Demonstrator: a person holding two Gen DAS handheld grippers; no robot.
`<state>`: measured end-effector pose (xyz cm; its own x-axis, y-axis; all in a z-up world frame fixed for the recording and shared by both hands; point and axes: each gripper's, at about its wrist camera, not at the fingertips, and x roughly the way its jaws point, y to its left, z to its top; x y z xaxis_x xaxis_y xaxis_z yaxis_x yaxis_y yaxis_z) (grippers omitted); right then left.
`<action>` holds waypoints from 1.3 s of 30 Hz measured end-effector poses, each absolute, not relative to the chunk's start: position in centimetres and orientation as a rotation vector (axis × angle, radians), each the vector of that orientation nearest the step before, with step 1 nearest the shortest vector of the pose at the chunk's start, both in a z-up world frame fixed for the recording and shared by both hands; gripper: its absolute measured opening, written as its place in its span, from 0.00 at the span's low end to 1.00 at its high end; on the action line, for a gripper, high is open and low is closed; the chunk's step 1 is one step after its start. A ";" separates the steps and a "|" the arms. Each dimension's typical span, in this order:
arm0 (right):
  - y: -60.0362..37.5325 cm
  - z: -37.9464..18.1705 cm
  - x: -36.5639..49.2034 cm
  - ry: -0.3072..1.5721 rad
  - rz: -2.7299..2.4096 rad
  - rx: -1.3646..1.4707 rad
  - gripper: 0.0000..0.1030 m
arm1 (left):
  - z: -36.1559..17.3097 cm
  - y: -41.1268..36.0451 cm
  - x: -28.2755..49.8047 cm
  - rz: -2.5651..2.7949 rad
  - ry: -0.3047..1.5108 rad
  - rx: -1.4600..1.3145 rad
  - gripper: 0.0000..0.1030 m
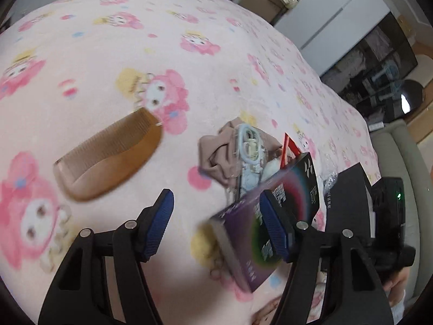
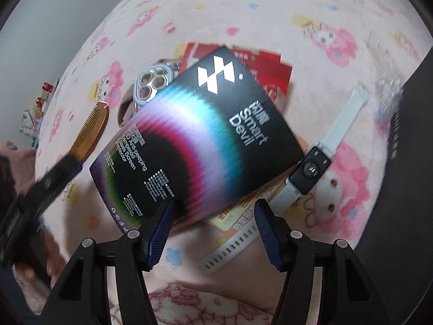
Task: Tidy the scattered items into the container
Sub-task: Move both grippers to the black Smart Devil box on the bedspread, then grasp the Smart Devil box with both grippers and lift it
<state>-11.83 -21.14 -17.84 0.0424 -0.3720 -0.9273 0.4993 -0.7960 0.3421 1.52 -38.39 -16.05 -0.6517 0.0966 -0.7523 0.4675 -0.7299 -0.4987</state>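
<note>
The left wrist camera sits just behind its tool and looks slantwise down across the bed, near the blanket, with the room's shelves beyond the far edge. The right wrist camera, behind its own tool, faces more steeply down and hangs close over the screen protector box. Both views share that box, the comb and the pink blanket, and each catches the other tool at its side edge.
</note>
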 end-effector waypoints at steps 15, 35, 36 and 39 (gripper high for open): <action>-19.1 -16.7 -13.5 -0.145 -1.820 1.538 0.56 | -16.6 -34.0 1.9 -2.573 1.109 1.409 0.47; -19.0 -15.7 -12.3 -0.189 -1.722 1.584 0.42 | -13.8 -33.0 1.3 -2.547 1.106 1.437 0.45; -19.1 -14.7 -12.1 -0.202 -1.729 1.556 0.42 | -12.8 -32.8 1.3 -2.566 1.115 1.422 0.45; -17.9 -12.4 -11.8 -0.243 -1.759 1.486 0.42 | -10.0 -31.6 0.8 -2.645 1.082 1.388 0.45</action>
<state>-11.83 -17.86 -12.37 0.0135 -0.6716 -0.7408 0.4453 -0.6593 0.6058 0.79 -31.61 -9.96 -0.6177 0.3272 -0.7151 0.2678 -0.7675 -0.5825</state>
